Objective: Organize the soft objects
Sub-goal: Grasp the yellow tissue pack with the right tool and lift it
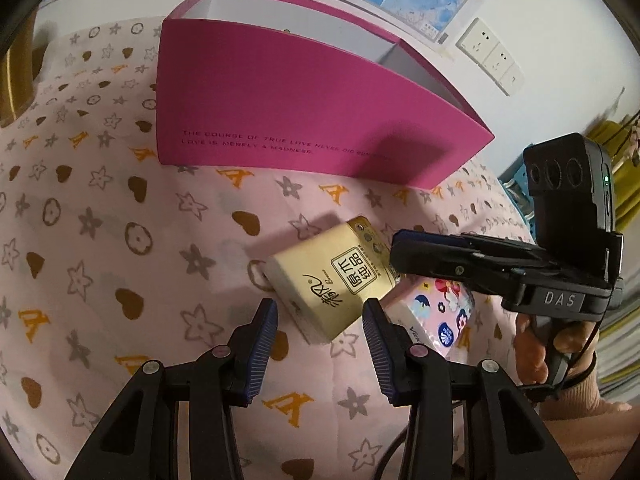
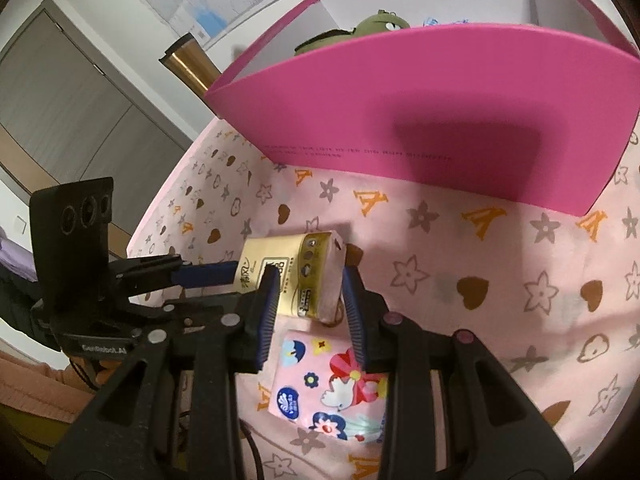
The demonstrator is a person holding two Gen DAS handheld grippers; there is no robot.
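1. The left claw [image 1: 320, 344] stands open, its blue-padded fingers [image 1: 264, 344] spread to either side of the near end of the yellow tissue pack [image 1: 332, 280]; the pads do not press it.
2. The right claw [image 2: 310, 308] is also open, its pads low over the same yellow tissue pack [image 2: 294, 276], one at each side of it, with a gap showing at the right pad.
3. The yellow pack lies tilted on the pink patterned cloth [image 1: 120, 240] that covers the surface, with one edge propped over the floral tissue pack [image 2: 328, 384].
4. The floral pack (pink, printed with flowers and a white bird) lies flat on the cloth just beside the yellow one, on the near side, under the right claw.
5. Behind both packs stands the magenta box [image 1: 280, 108], open at the top, with a line of small dark lettering low on its front wall.
6. In the right wrist view, a green plush toy [image 2: 360, 28] rests inside the box against its white inner wall.
7. A gold-coloured tumbler [image 2: 192, 64] stands beside the box's left corner.
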